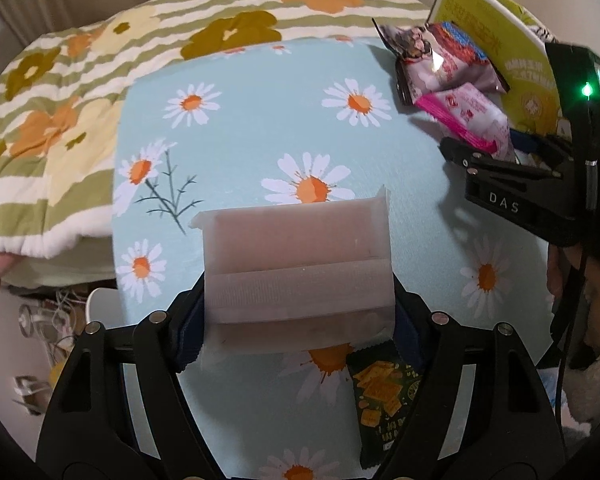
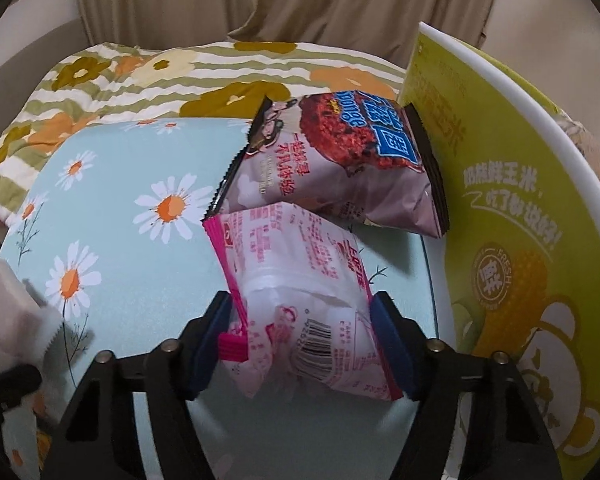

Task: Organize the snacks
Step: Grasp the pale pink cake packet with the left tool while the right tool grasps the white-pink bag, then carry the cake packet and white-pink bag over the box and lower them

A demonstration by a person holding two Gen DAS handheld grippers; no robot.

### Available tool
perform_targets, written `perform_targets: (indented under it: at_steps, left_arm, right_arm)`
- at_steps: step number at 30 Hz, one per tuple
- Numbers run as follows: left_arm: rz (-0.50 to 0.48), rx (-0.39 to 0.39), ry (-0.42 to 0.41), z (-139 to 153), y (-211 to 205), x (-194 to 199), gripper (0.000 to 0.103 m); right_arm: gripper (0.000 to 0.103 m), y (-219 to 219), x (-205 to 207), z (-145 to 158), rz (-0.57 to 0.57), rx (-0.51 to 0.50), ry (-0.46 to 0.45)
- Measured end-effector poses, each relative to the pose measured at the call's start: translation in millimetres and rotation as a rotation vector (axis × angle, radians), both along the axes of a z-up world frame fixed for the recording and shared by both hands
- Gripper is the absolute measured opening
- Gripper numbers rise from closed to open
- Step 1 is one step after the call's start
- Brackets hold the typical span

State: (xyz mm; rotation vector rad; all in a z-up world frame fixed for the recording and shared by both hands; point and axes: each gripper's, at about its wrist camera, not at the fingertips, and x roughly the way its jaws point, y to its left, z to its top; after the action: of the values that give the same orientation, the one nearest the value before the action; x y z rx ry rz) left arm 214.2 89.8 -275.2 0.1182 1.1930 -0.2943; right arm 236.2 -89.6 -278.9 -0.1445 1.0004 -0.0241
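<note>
A big blanket point(image 1: 80, 92) with green stripes and orange and brown flowers is lying at the back, and tan curtains point(image 2: 260, 0) are hanging behind it. In front of the blanket, a light blue cloth point(image 1: 260, 120) with white daisies is covering the table. A tall yellow-green box point(image 2: 512, 208) with a white edge is standing at the right side of the cloth, and a cartoon bear is showing on its wall. A purple snack bag point(image 2: 340, 168) with a red cookie picture is leaning against that box. A pink and white snack bag point(image 2: 300, 300) is sitting just in front of the purple one and touching it. The right claw point(image 2: 300, 344) is squeezing this pink bag, with one blue pad pressing on each side of it. From the left camera, the same claw is showing at the right edge, with the pink bag sticking out of it toward the purple bag. The left claw point(image 1: 300, 316) is gripping a pale, cloudy white snack pack point(image 1: 296, 264) by its two sides and holding it above the daisy cloth. A small dark green bag point(image 1: 384, 396) with yellow cracker squares on it is lying flat on the cloth, under the left claw and near its right finger.
</note>
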Motion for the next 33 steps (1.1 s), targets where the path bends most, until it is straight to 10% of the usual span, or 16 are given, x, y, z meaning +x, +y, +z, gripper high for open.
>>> perform_targets:
  at_steps: [18,33]
  left_arm:
    - [0.005,-0.096,-0.206,128,-19,-18,0.074]
    - [-0.065,-0.171,-0.297,197,-159,-20,0.074]
  right_arm:
    - [0.052,-10,-67,140,-0.001,0.223,-0.162]
    - [0.052,-161,-91,219,-0.071,0.272,-0.242]
